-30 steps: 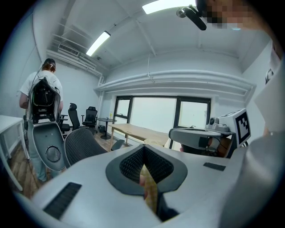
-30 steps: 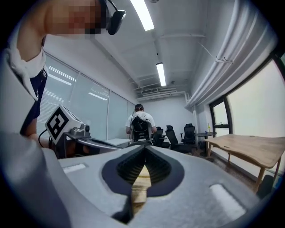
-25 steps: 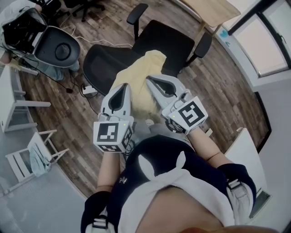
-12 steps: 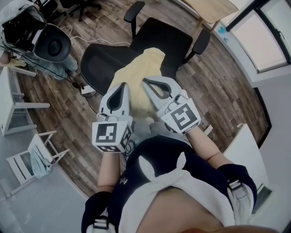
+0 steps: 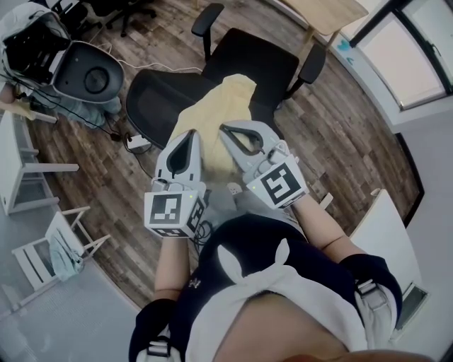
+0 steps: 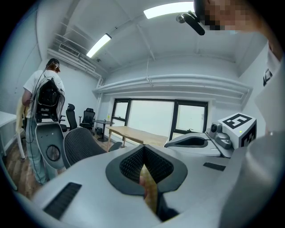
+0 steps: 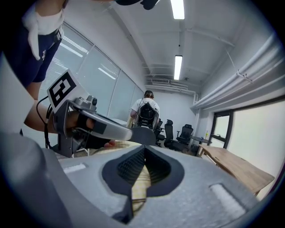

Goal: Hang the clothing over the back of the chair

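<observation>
A pale yellow garment (image 5: pixel 216 117) hangs from both grippers and drapes over the black office chair (image 5: pixel 251 67) in the head view, its far end lying toward the seat. My left gripper (image 5: pixel 187 134) is shut on the cloth's near edge, and yellow fabric (image 6: pixel 149 187) shows pinched between its jaws. My right gripper (image 5: pixel 225 129) is shut on the same edge just to the right, with yellow fabric (image 7: pixel 138 185) between its jaws. The chair's mesh backrest (image 5: pixel 159 99) lies left of the cloth.
A person with a black backpack (image 5: pixel 35 46) stands at the upper left beside a grey chair (image 5: pixel 88 74). A wooden table (image 5: pixel 329 15) is at the top right, a white folding chair (image 5: pixel 53 244) at the lower left. Cables and a power strip (image 5: pixel 138 140) lie on the wood floor.
My right gripper has shifted a little left and rolled, its marker cube turning more upright. The left gripper and the cloth hold their places.
</observation>
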